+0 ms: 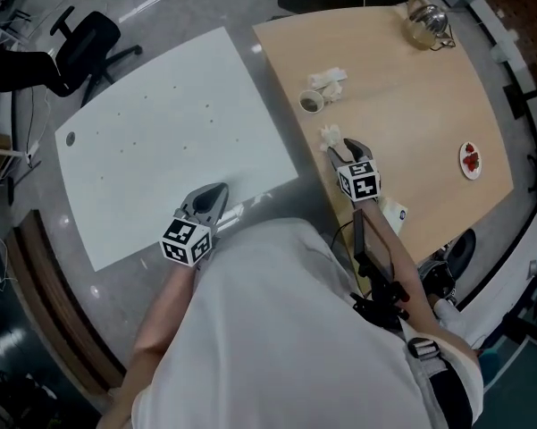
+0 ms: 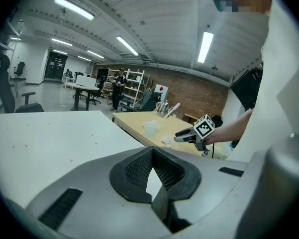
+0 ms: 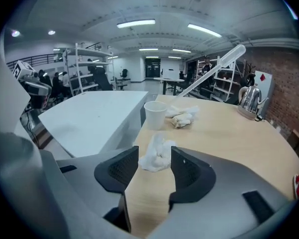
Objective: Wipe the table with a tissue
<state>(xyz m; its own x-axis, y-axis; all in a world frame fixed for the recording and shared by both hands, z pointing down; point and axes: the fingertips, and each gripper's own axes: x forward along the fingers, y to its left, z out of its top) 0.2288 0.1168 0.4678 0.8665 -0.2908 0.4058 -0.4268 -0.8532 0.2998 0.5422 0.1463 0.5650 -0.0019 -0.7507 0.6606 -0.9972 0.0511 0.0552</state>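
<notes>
The crumpled tissue (image 3: 159, 156) lies on the wooden table (image 3: 229, 133) near its edge, framed by the wide-apart jaws of the right gripper (image 1: 347, 153), whose pads are not pressed on it. The left gripper (image 2: 150, 158) is held over the white table (image 2: 49, 133) with jaws together and empty. The tissue is judged light, soft and easily torn, and is best pinched across its bunched middle.
</notes>
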